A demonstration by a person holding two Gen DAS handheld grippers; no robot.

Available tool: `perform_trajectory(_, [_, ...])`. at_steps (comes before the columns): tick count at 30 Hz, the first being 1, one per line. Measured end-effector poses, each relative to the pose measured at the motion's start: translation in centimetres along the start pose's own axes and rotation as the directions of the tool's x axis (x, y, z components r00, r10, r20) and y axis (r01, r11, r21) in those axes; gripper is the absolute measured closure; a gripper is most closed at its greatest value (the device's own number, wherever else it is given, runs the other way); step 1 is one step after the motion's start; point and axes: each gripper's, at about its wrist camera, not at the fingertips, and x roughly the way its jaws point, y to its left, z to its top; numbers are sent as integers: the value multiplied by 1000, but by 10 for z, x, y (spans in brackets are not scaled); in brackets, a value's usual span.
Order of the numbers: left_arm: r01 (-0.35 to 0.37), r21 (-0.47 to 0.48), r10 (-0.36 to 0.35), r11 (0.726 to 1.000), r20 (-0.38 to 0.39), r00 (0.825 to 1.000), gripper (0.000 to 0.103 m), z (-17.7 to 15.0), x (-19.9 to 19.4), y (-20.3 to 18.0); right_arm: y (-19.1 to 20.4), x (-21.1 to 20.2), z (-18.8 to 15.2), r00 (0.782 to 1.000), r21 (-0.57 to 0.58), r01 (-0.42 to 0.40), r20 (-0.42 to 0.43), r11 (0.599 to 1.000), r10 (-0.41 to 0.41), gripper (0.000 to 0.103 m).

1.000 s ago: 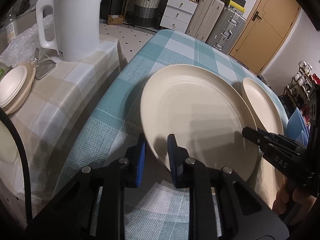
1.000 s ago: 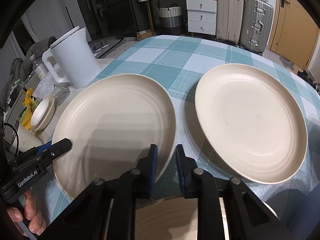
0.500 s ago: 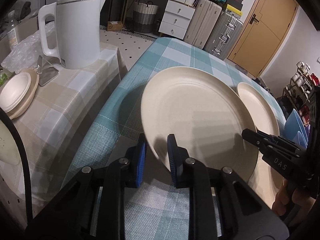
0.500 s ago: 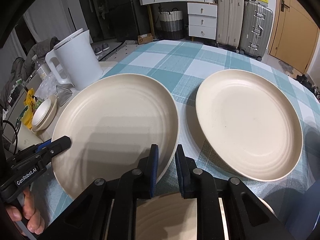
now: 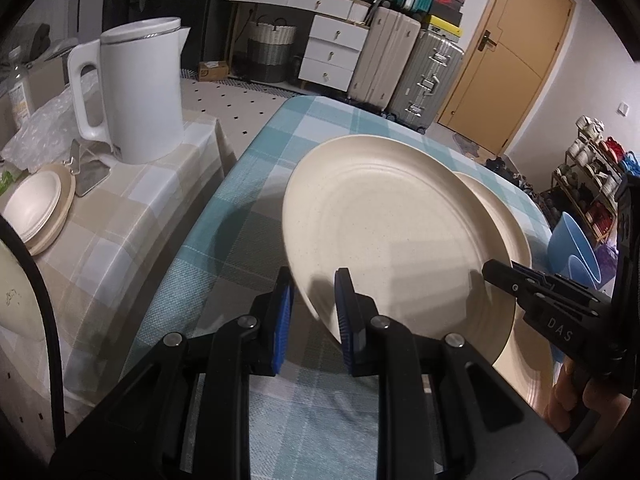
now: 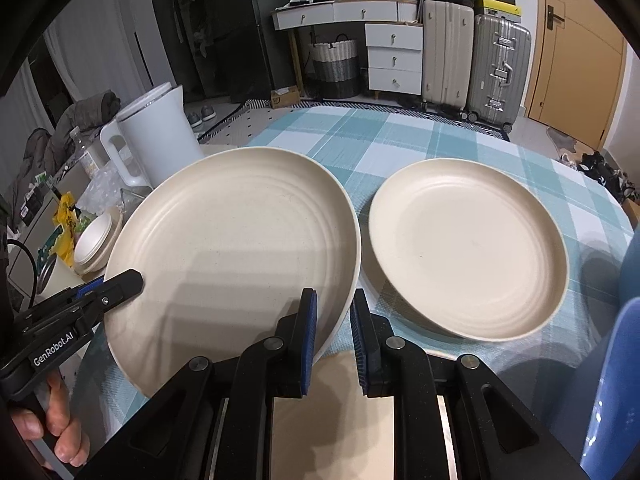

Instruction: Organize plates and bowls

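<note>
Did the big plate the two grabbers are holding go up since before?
Yes. In the right wrist view the held plate now covers more of the white kettle behind it, so it has risen off the table.

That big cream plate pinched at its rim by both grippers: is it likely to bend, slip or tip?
The cream plate looks rigid: it keeps its round shape though it is held only at the rim. With the left gripper and right gripper clamped at separate rim spots, tipping seems unlikely. Its matte, speckled surface probably grips the blue pads fairly well.
</note>
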Motion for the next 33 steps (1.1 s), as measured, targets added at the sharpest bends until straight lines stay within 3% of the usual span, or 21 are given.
perform_trajectory(33, [73, 200, -68, 977, -33, 997, 85, -44, -47, -107, -66, -97, -73, 997, 139, 57, 44, 989, -64, 86])
